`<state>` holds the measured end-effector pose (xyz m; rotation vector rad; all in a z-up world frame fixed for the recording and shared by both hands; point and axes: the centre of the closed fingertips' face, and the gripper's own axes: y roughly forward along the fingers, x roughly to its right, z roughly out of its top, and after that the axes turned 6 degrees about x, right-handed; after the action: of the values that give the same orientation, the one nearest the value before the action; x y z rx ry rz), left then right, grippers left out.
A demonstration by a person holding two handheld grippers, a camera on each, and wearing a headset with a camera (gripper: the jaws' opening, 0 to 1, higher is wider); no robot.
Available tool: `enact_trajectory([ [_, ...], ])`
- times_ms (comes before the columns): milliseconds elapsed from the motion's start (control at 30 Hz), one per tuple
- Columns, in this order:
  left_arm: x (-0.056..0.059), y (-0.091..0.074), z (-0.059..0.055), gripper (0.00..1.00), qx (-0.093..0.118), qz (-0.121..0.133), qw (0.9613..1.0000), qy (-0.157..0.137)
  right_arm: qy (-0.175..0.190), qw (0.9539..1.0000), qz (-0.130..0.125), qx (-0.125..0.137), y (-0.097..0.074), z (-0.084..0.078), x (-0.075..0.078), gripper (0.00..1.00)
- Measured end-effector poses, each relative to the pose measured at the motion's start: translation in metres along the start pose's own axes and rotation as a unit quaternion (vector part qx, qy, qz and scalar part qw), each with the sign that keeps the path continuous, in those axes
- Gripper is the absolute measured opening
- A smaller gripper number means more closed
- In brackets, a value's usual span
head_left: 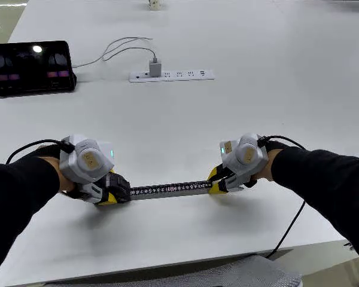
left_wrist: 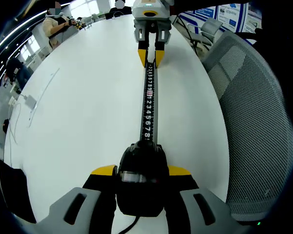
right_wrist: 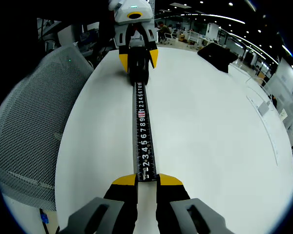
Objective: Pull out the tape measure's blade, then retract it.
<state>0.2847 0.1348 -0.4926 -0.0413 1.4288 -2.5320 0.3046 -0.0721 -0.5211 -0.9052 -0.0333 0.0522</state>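
Tape measure (head_left: 117, 188) left, blade (head_left: 170, 189) running rightward

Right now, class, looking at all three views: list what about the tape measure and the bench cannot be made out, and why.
1. End hook of the blade: right gripper view, covered by the right gripper.
2. Sides of the tape measure case: left gripper view, covered by the left gripper.
3. Numerals on the blade: head view, too small.
4. Screen of the tablet: head view, blurred by glare.
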Motion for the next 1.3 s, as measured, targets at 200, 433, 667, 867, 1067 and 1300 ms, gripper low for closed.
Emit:
enact_trajectory([
  [200, 0.000, 0.000, 0.001, 0.32, 0.000, 0.000, 1.0000, 0.001, -0.001, 1.0000, -0.001, -0.001, -0.002, -0.001, 0.001, 0.10],
  [433, 0.000, 0.000, 0.001, 0.32, 0.000, 0.001, 1.0000, 0.001, 0.001, 1.0000, -0.003, -0.004, -0.006, -0.007, 0.002, 0.10],
  [667, 0.000, 0.000, 0.001, 0.32, 0.001, 0.000, 1.0000, 0.000, 0.002, 1.0000, -0.005, -0.006, -0.008, -0.011, 0.002, 0.10],
  [867, 0.000, 0.000, 0.000, 0.32, 0.000, 0.001, 1.0000, 0.001, 0.003, 0.9999, -0.008, -0.009, -0.010, -0.015, 0.003, 0.10],
  [1067, 0.000, 0.000, 0.000, 0.32, 0.001, 0.002, 1.0000, 0.000, 0.003, 0.9999, -0.009, -0.013, -0.013, -0.018, 0.003, 0.10],
  [1300, 0.000, 0.000, 0.000, 0.32, 0.001, 0.002, 1.0000, 0.000, 0.003, 0.9998, -0.010, -0.016, -0.017, -0.023, 0.003, 0.10],
])
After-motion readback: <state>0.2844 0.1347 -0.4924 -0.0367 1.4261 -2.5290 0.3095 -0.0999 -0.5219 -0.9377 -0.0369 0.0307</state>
